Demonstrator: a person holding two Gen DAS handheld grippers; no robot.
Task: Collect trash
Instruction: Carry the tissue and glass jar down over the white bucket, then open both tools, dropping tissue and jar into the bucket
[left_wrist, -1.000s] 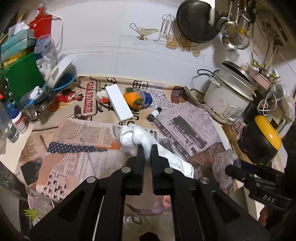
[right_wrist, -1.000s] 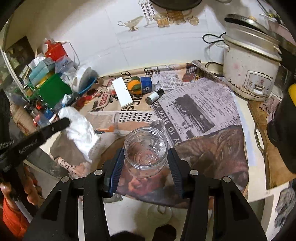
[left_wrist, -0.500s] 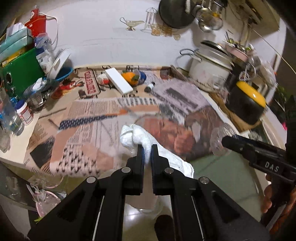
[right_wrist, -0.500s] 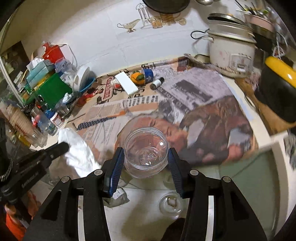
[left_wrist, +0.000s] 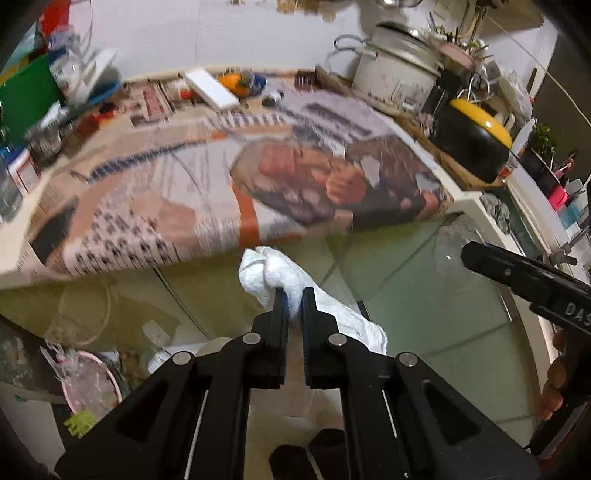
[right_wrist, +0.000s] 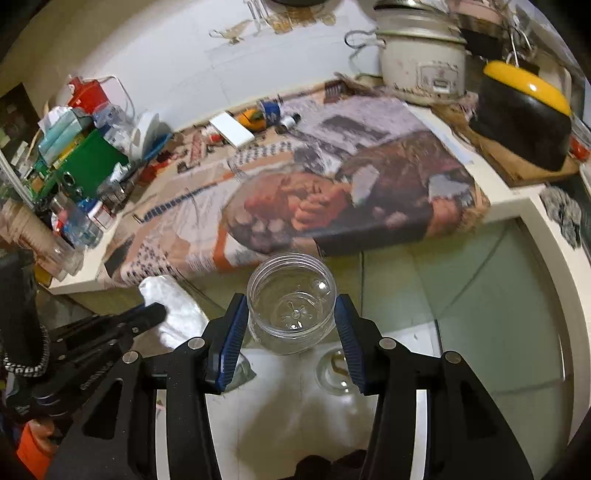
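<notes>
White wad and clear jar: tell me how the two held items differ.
The white wad is opaque, soft and crumpled; the clear jar is see-through, rigid and round.
The left gripper pinches the wad with its jaws nearly together; the right gripper spans the jar with its jaws wide apart.
The wad trails limply past the fingers; the jar sits upright, mouth open, apparently empty.
Both are held off the counter edge, above the floor.
</notes>
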